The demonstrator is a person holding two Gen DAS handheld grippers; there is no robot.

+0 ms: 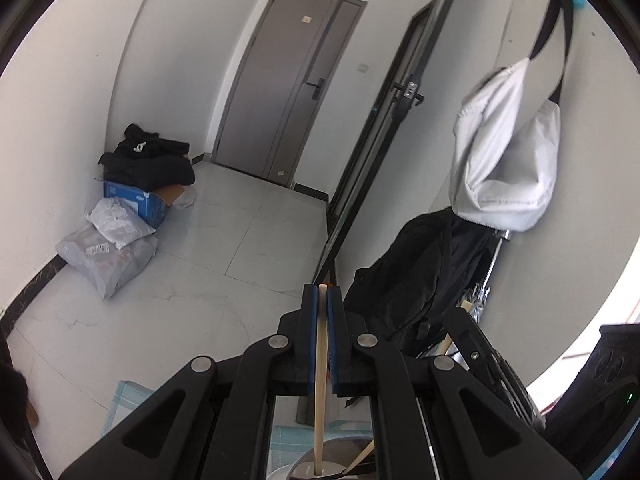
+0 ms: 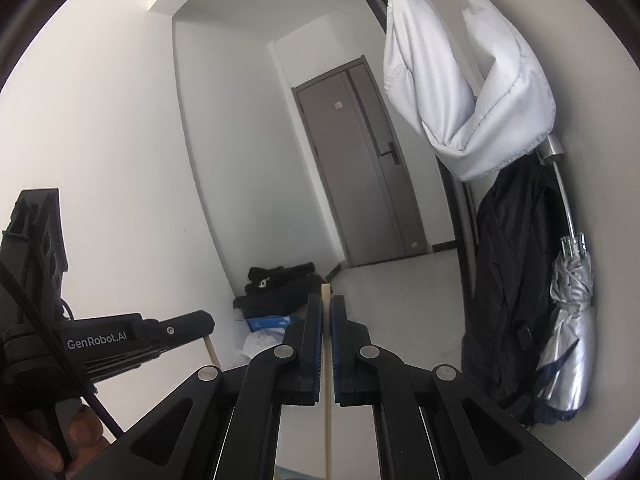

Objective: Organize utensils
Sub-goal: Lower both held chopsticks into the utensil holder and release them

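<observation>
My left gripper (image 1: 322, 292) is shut on a pale wooden chopstick (image 1: 320, 380) that runs down between its blue pads into a round metal container (image 1: 320, 466) at the bottom edge. A second chopstick (image 1: 362, 456) leans in that container. My right gripper (image 2: 326, 300) is shut on another pale chopstick (image 2: 327, 400), its tip just past the pads. In the left wrist view the right gripper's black body (image 1: 488, 356) is at lower right with its chopstick (image 1: 446, 342). In the right wrist view the left gripper's body (image 2: 132, 338) is at left.
Both views look across a hallway: a grey door (image 1: 288, 96), a black glass door frame (image 1: 376, 128), a white bag (image 1: 504, 152) hung on the wall, a black backpack (image 1: 412, 276), a folded umbrella (image 2: 568, 320), and parcels with black clothes (image 1: 132, 200) on the floor. A checked cloth (image 1: 124, 408) lies below.
</observation>
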